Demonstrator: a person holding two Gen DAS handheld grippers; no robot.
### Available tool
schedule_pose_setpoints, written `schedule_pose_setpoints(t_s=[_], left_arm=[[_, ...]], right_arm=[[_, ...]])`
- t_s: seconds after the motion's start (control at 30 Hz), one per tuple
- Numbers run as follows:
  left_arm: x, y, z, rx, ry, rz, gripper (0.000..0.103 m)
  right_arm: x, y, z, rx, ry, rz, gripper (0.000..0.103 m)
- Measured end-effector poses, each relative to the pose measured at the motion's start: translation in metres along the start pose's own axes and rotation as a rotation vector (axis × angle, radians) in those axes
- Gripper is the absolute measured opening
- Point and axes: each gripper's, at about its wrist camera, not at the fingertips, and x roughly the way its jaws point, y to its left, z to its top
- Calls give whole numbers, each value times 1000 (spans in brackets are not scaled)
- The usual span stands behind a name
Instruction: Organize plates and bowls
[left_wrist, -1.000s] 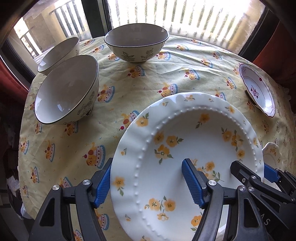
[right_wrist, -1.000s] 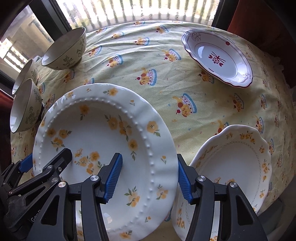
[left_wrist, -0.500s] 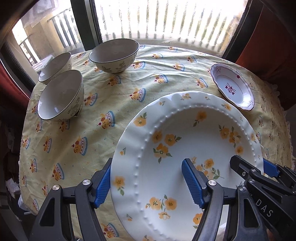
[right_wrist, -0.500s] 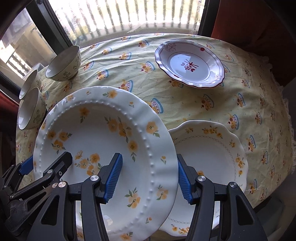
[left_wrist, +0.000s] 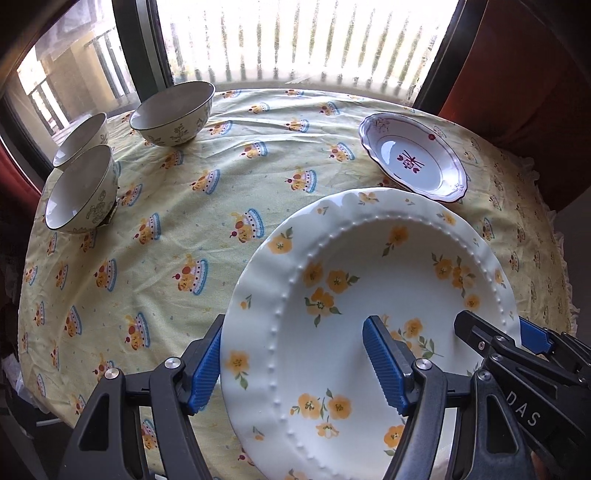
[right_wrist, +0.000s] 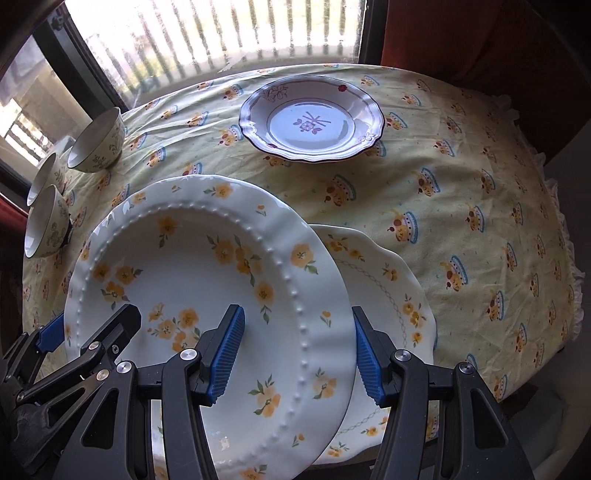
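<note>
Both grippers hold one large white plate with yellow flowers (left_wrist: 369, 288) (right_wrist: 192, 266) above the table. My left gripper (left_wrist: 295, 362) is shut on its left rim. My right gripper (right_wrist: 295, 350) is shut on its right rim. The right gripper's black arm (left_wrist: 517, 369) shows in the left wrist view, and the left gripper's arm (right_wrist: 74, 362) in the right wrist view. A second scalloped yellow-flowered plate (right_wrist: 388, 288) lies on the table under the held plate's right side. A red-patterned plate (left_wrist: 413, 157) (right_wrist: 310, 122) sits at the far right. Three bowls (left_wrist: 173, 110) (right_wrist: 96, 142) stand at the far left.
A round table with a yellow cupcake-print cloth (left_wrist: 221, 206) (right_wrist: 461, 192) stands before a window with white bars (left_wrist: 295, 40). A red-brown curtain (left_wrist: 524, 74) hangs at the right. The table's edge drops off at left and right.
The held plate has risen and moved back with both grippers, so the table looks farther away. The scalloped plate now lies partly under the held plate.
</note>
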Motion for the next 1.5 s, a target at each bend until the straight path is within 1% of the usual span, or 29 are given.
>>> schedule_pose_setpoints(t_s=[0.3,0.53,0.8,0.97,1.2,1.27,1.37,1.5], left_arm=[[14,-42,-11,7,15,-21,73],[25,-66,-16,27,30,-49,73],[41,-86,-24,16,62,-71,73],[51,-90,-29,-5,92,-75,73],[59,-91,-33,-16,106,-37,73],[61,-90,-34,-32,112,-39,73],[61,-92,-33,-35,105,-27,74],[61,-95,-31,-45,95,-5,74]], right_arm=[[7,-47,-7,16,15,-25,62],[12,-74,-13,39,24,-50,62],[24,-97,-16,47,61,-86,61],[29,-104,-17,53,68,-93,61],[32,-101,-14,26,57,-77,62],[33,-101,-13,23,58,-72,62],[35,-101,-13,23,60,-69,62],[39,-104,-13,55,68,-70,61]])
